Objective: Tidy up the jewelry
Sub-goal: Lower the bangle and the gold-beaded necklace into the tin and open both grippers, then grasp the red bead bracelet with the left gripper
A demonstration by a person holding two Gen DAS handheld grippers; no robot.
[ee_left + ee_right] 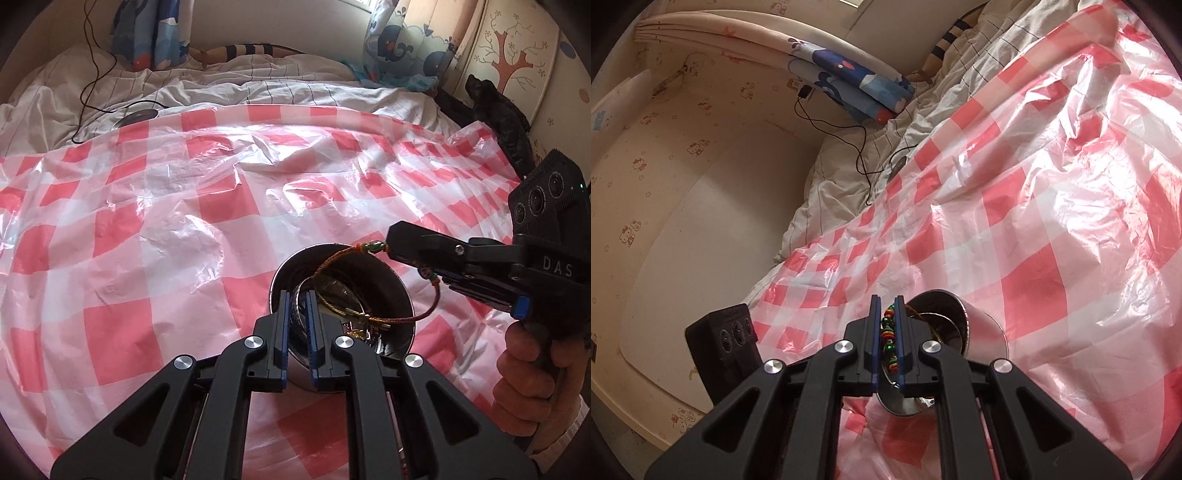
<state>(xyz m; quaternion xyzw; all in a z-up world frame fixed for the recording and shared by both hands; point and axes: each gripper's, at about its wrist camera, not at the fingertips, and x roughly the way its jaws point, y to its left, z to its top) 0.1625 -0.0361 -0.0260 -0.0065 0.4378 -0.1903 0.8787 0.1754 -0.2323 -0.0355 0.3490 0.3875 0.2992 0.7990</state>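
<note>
The left gripper (296,295) points steeply down at a steel cup (391,280) that stands on a red-and-white checked sheet (147,221) spread over a bed. Its jaws stand narrow, clamped on the near rim of the cup: one pad sits outside the wall, the other inside.

The right gripper (887,306) comes in from the right side, angled slightly downward, its fingertips just above the far rim of the cup (982,332). A hand (532,380) wraps the pistol grip below the body. The jaws are nearly together and pinch a beaded cord bracelet (889,339); green, red and yellow beads show between the blue pads.

In the left wrist view, the bracelet (369,320) hangs from the right gripper (391,251) as a loop of gold and dark red cord. The loop drapes across the cup mouth, its lower part inside the cup. Other shiny pieces lie at the cup bottom; their kind cannot be told.
</note>
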